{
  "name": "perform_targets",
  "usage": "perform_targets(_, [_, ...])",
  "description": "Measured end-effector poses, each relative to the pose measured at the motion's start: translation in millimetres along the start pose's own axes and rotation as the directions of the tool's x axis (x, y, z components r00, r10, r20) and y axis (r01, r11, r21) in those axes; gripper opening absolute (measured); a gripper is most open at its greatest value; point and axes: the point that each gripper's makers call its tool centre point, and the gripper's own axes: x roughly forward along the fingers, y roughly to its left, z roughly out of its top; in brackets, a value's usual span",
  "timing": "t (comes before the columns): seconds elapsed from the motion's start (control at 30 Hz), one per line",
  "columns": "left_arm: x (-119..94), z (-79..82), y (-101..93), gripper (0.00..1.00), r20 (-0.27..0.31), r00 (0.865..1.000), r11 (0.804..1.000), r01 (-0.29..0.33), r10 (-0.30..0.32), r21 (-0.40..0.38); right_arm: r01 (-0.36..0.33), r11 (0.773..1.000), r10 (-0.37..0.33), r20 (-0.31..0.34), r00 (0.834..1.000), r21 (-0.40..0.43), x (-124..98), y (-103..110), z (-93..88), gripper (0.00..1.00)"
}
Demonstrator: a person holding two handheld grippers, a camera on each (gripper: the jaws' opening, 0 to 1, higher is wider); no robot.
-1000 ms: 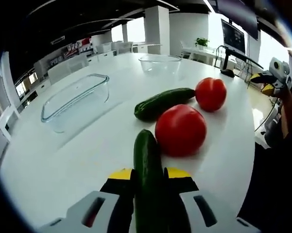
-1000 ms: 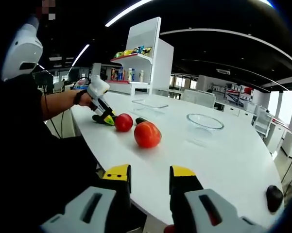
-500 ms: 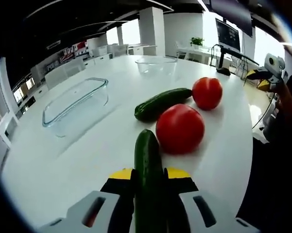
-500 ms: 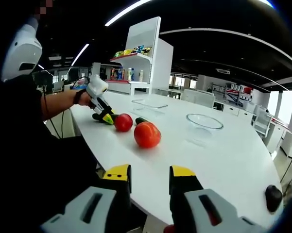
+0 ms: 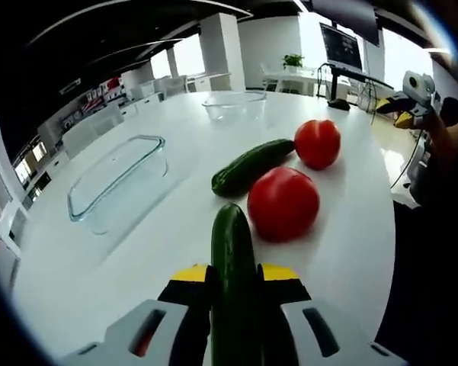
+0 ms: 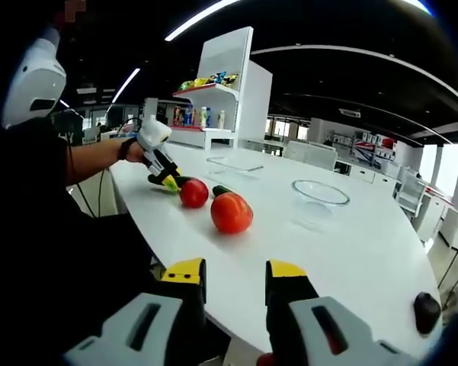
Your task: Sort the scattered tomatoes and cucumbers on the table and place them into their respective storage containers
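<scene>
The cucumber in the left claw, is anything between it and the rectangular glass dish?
Nothing visible. The left claw is shut on the cucumber, and the rectangular dish lies ahead to the left across bare white table. The second cucumber and both tomatoes lie right of that path.

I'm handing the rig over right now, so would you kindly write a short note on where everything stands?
Left gripper: shut on a cucumber, held just above the table.
Right gripper: open, holding nothing, at the table edge.
On the table: a second cucumber and two tomatoes, close together.
Rectangular glass container and round glass bowl: both empty.
Done: one cucumber picked up.
Left: drop it in its container, then sort the other cucumber and both tomatoes.
</scene>
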Motion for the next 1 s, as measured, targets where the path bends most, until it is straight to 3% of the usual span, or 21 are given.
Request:
perform_targets(0.17, [1.3, 0.2, 1.8, 0.22, 0.003, 0.999, 0.997, 0.043, -0.044, 0.057, 0.001, 1.000, -0.001, -0.002, 1.000, -0.003, 0.2, 0.5, 1.9, 0.30])
perform_targets(0.43, [5.0, -1.5, 13.8, 0.22, -0.020, 0.998, 0.988, 0.060, -0.058, 0.141, -0.011, 1.000, 0.010, -0.014, 1.000, -0.011, 5.9, 4.4, 4.5, 0.30])
perform_targets(1.0, [17.0, 17.7, 28.8, 0.22, -0.051, 0.996, 0.950, 0.084, -0.072, 0.301, -0.024, 1.000, 0.024, -0.042, 0.999, 0.001, 24.8, 3.7, 4.8, 0.30])
